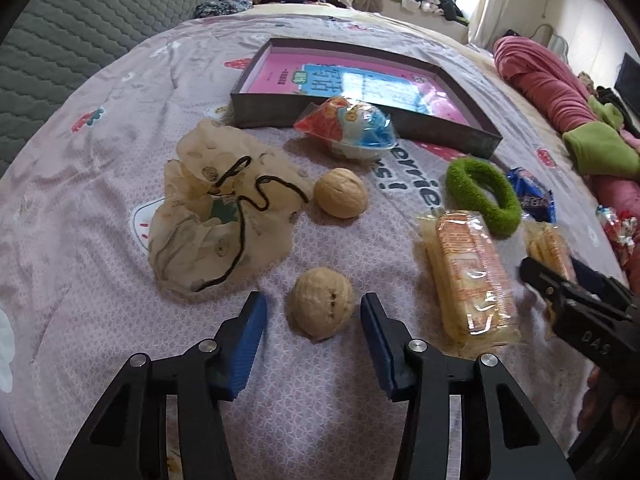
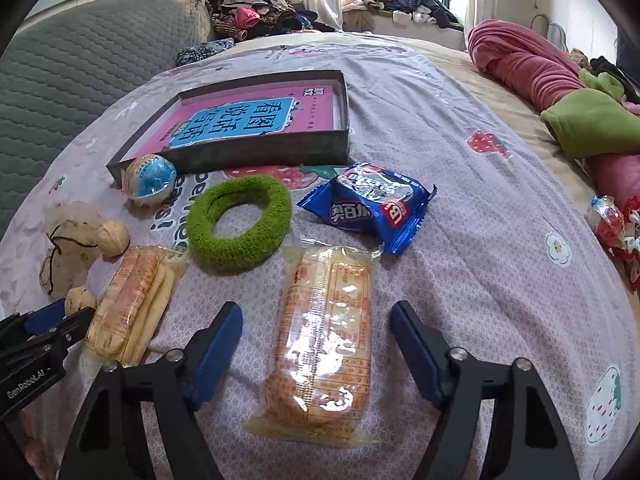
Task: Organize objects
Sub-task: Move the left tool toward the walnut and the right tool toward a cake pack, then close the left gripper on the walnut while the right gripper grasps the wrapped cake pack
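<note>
On bedspread (image 1: 100,240) — left gripper (image 1: 312,320) spread around walnut (image 1: 320,306), right gripper (image 2: 316,320) spread around cracker pack (image 2: 324,328).

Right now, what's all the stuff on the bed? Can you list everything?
walnuts: two, tan, by the left gripper
cloth pouch: one, cream, left
toy egg: one, blue and orange, against the box
box: one, dark, pink book inside, middle
hair tie: one, green, centre
snack packet: one, blue, right of it
cracker packs: two, yellow-orange, front
left gripper: blue pads straddling a walnut, not touching
right gripper: straddling a cracker pack, not touching
</note>
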Demonstrator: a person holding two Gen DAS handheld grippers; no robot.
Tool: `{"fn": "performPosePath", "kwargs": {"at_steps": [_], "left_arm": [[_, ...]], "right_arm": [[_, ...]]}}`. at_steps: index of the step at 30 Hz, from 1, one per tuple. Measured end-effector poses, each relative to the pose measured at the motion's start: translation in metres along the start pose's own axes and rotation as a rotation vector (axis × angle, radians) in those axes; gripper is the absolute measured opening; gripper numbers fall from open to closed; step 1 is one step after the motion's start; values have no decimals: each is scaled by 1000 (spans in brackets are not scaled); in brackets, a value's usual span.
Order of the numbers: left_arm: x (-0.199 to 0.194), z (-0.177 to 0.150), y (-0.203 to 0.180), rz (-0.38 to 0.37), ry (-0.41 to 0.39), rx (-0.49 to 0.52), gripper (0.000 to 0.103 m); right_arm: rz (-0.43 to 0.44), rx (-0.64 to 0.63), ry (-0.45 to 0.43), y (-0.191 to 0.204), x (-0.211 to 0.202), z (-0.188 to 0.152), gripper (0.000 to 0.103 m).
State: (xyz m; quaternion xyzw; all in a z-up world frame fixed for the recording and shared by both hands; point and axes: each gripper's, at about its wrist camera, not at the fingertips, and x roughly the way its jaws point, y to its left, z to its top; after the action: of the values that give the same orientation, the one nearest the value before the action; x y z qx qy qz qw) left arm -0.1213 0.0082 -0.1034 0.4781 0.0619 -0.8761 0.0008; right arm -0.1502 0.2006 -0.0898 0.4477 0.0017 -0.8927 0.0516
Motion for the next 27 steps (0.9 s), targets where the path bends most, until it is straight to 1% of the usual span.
{"fn": "performPosePath", "kwargs": {"at_steps": [1, 2, 5, 7, 10, 12, 13, 16, 22, 27], "left_arm": [[-1, 0, -1, -8, -4, 1, 47], [-3, 0, -2, -15, -6, 4, 42], [-1, -1, -6, -39, 1, 6, 34], [5, -1, -8, -38, 6, 11, 30], [7, 0, -7, -48, -3, 6, 30], [6, 0, -5, -73, -8, -15, 30], [6, 0, -3, -89, -10, -25, 30], [6, -1, -2, -94, -16, -28, 29], [2, -2, -3, -85, -29, -21, 29], [-7, -1, -1, -94, -41, -25, 29]], "right_arm": [[-2, -7, 0, 2, 0, 0, 74], [-6, -19, -4, 4, -1, -1, 73], [-3, -38, -5, 8, 1, -2, 66], [-3, -44, 1, 9, 2, -3, 63], [10, -43, -5, 8, 2, -3, 55], [25, -29, -12, 5, 1, -3, 44], [36, -17, -13, 3, 0, -2, 42], [69, 6, -13, -2, 0, -3, 41], [78, 23, -20, -8, -10, -5, 41], [100, 31, -38, -11, -22, -7, 41]]}}
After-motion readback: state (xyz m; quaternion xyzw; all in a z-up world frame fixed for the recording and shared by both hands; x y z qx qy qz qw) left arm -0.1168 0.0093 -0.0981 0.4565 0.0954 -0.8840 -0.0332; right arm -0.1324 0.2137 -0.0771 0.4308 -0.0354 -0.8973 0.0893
